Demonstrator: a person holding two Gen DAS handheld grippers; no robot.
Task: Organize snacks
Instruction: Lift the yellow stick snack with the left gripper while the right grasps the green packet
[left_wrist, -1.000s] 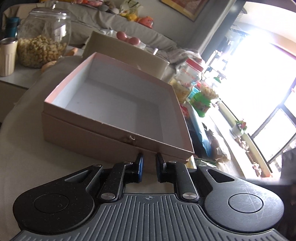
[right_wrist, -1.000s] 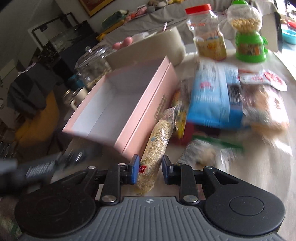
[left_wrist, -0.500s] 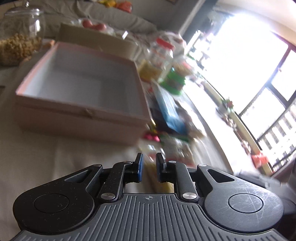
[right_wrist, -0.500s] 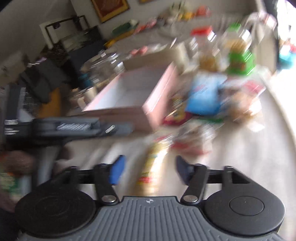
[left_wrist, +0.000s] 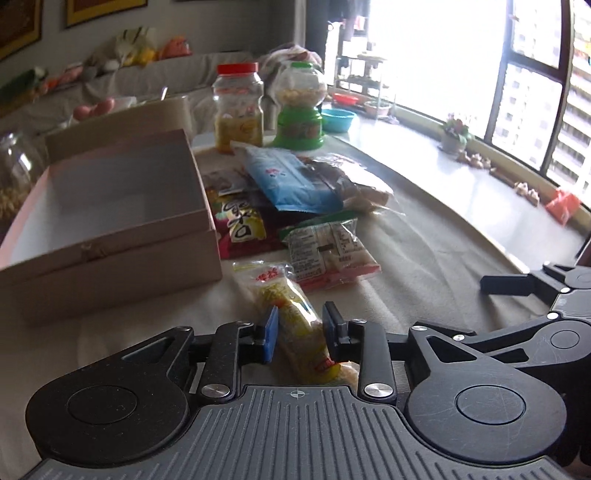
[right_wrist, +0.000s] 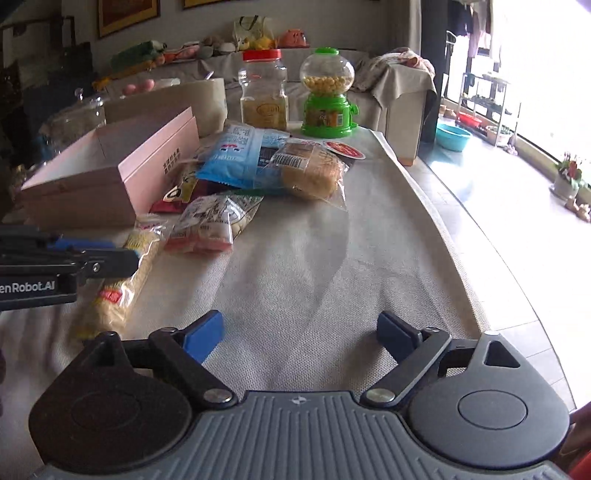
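Surface (right_wrist: 332, 266): cloth-covered; a wide bare stretch lies right of the snack pile, out to the right-hand edge, beyond which the floor runs to the windows.
Pink box (left_wrist: 110, 206): open and empty, on the left of the surface; small print on its side wall, too small to read.
Snack pile (right_wrist: 258, 162): a blue packet on top and a bread bag beside it; the pile touches the box's right wall.
Jar and green dispenser (right_wrist: 325, 94): upright at the far edge, side by side.
Long yellow packet (left_wrist: 291, 317): lies flat nearest the near edge, red label unreadable.
Left gripper (left_wrist: 300, 334): fingers parted, having just opened; the yellow packet lies between them, pads not pressing; "enRobot.AI" shows on its body.
Right gripper (right_wrist: 299, 336): fingers spread wide, having just opened, over bare cloth.
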